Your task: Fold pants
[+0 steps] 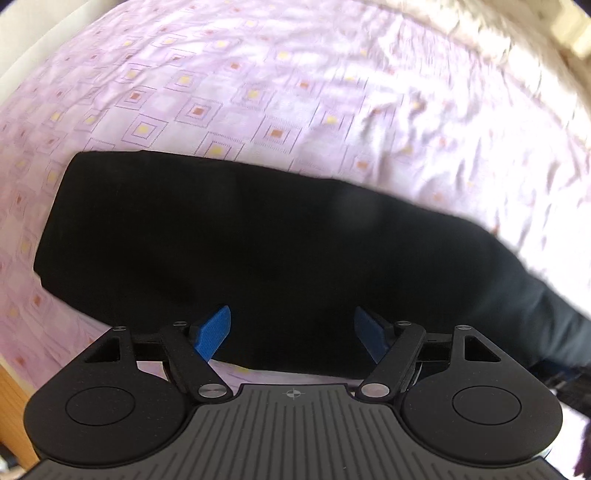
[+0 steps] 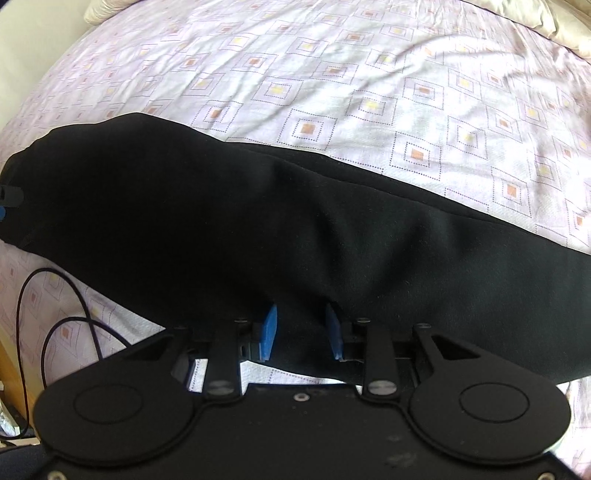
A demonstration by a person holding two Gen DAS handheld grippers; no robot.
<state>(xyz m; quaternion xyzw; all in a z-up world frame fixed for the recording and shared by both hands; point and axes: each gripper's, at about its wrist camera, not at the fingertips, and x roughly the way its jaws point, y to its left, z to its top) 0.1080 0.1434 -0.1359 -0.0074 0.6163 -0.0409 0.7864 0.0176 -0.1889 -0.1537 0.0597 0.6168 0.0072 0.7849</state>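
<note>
Black pants (image 1: 236,236) lie flat across a bed with a pink patterned sheet (image 1: 258,92). They also show in the right wrist view (image 2: 258,221), stretching from far left to right edge. My left gripper (image 1: 291,325) is open, its blue fingers (image 1: 214,334) wide apart over the pants' near edge, with nothing between them. My right gripper (image 2: 301,325) is open with a narrower gap, its blue fingers (image 2: 269,330) on either side of the pants' near edge; I cannot tell whether they touch the cloth. The other gripper's tip peeks in at the far left (image 2: 9,199).
A black cable (image 2: 55,325) loops on the sheet (image 2: 369,92) at the lower left of the right wrist view. A wooden bed edge (image 1: 14,413) runs along the lower left. Cream pillows (image 2: 546,14) lie at the far side of the bed.
</note>
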